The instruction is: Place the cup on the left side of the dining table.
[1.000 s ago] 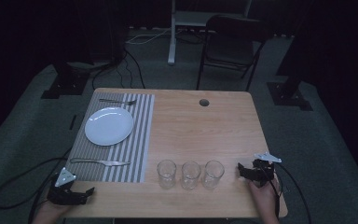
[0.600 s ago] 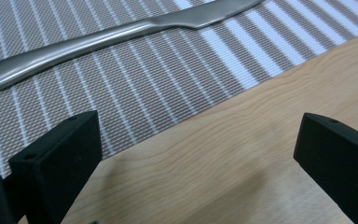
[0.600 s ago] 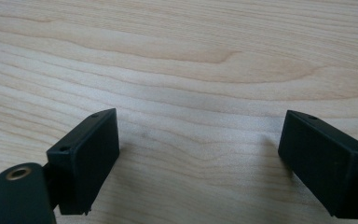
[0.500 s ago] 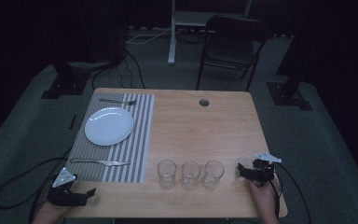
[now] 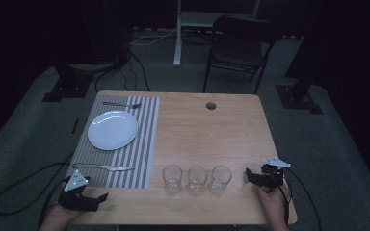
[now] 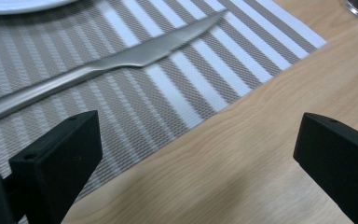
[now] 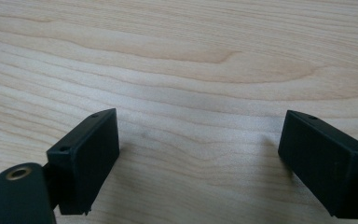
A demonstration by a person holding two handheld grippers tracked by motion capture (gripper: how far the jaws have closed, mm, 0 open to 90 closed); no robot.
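My left gripper (image 5: 101,198) rests on the wooden tabletop (image 5: 197,130), fingers (image 6: 56,163) apart, near the silver table knife (image 6: 121,58) on the striped grey placemat (image 5: 144,144). My right gripper (image 5: 248,175), fingers apart, sits just beside three clear glasses (image 5: 196,179).

Brushed-metal knife (image 6: 121,58), woven striped cloth mat (image 6: 177,88), matt wood-grain table (image 7: 177,60), clear glasses (image 5: 196,179), matt blk plastic fingers (image 6: 56,163)

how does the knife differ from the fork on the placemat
The knife lies at the near edge of the placemat, close to the left gripper; the fork lies at the far edge, beyond the plate. The knife looks longer, with a plain blade where the fork has tines. Both are silver, lying flat and untouched.
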